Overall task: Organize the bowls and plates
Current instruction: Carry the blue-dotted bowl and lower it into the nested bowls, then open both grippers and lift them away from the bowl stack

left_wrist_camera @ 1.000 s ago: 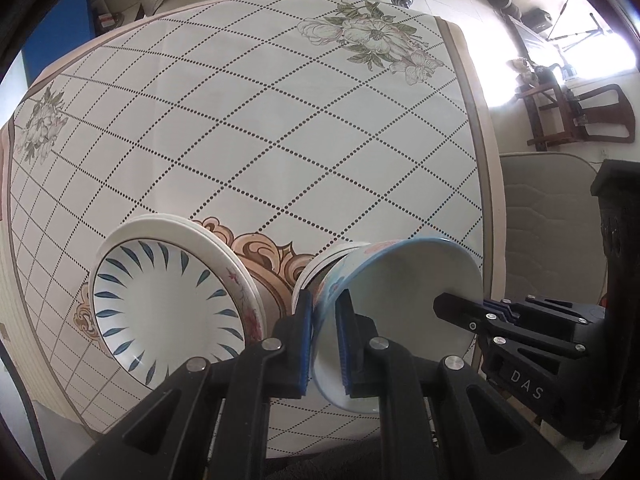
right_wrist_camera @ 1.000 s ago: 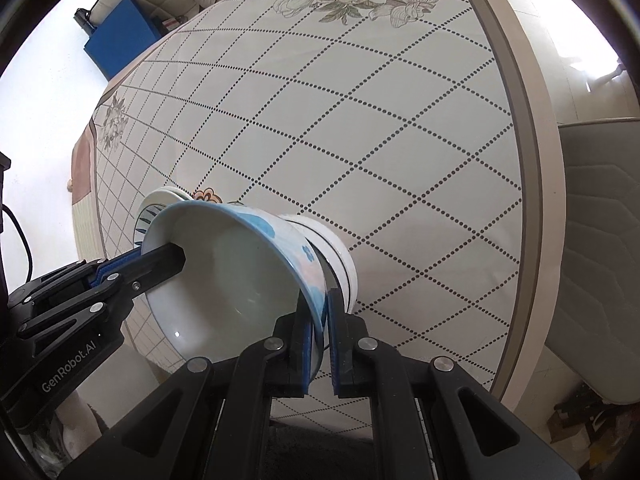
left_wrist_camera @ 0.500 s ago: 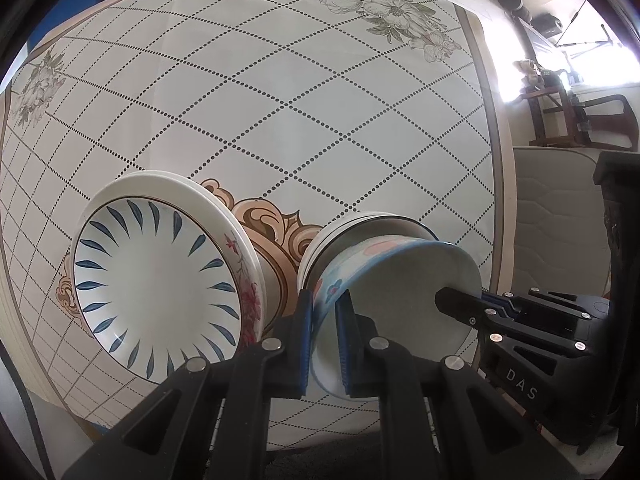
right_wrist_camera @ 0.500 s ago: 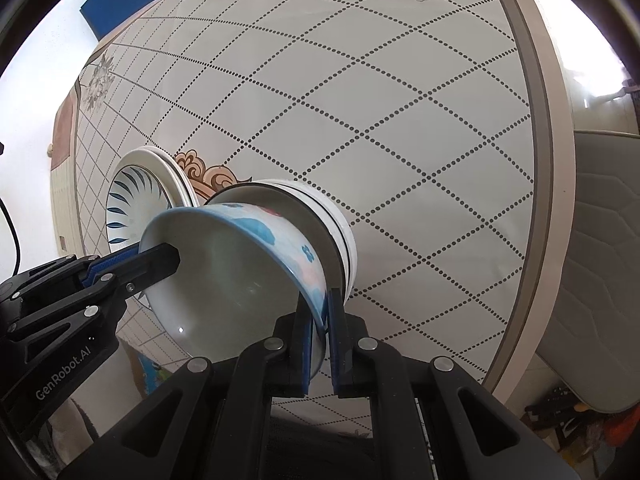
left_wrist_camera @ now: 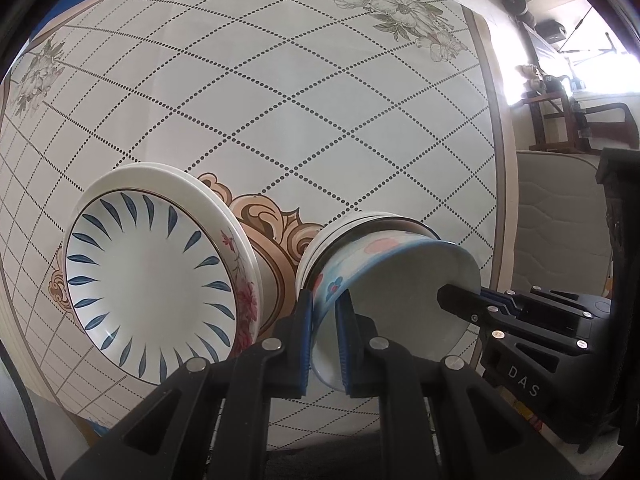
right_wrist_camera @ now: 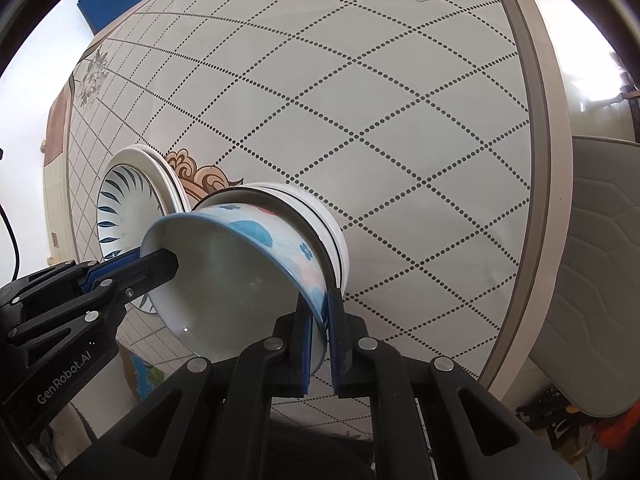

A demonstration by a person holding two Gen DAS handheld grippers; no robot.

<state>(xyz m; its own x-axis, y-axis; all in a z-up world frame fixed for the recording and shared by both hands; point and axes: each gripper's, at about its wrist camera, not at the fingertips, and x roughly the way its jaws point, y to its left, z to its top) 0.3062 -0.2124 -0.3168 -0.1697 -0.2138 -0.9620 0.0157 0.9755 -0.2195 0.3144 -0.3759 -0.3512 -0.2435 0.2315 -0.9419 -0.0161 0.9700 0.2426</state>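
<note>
I have the blue-rimmed bowl (left_wrist_camera: 384,280) pinched at two places on its rim: my left gripper (left_wrist_camera: 323,336) has its fingers closed down to the thickness of the wall on one side, and my right gripper (right_wrist_camera: 318,340) does the same on the opposite side. The bowl sits tilted, its base nested into the stack of white bowls (right_wrist_camera: 320,216) on the worktop (left_wrist_camera: 280,100). Just beside that stack, on its left, stands the pile of plates (left_wrist_camera: 160,280) topped by the blue-leaf one.

My worry is the tilt. If I let go unevenly, I judge the bowl could rock or clatter in the stack instead of settling flat. If one hand pulls sideways before the other releases, the whole stack could slide towards the plates and knock them. Glazed rims are slick, so a slip is possible.
</note>
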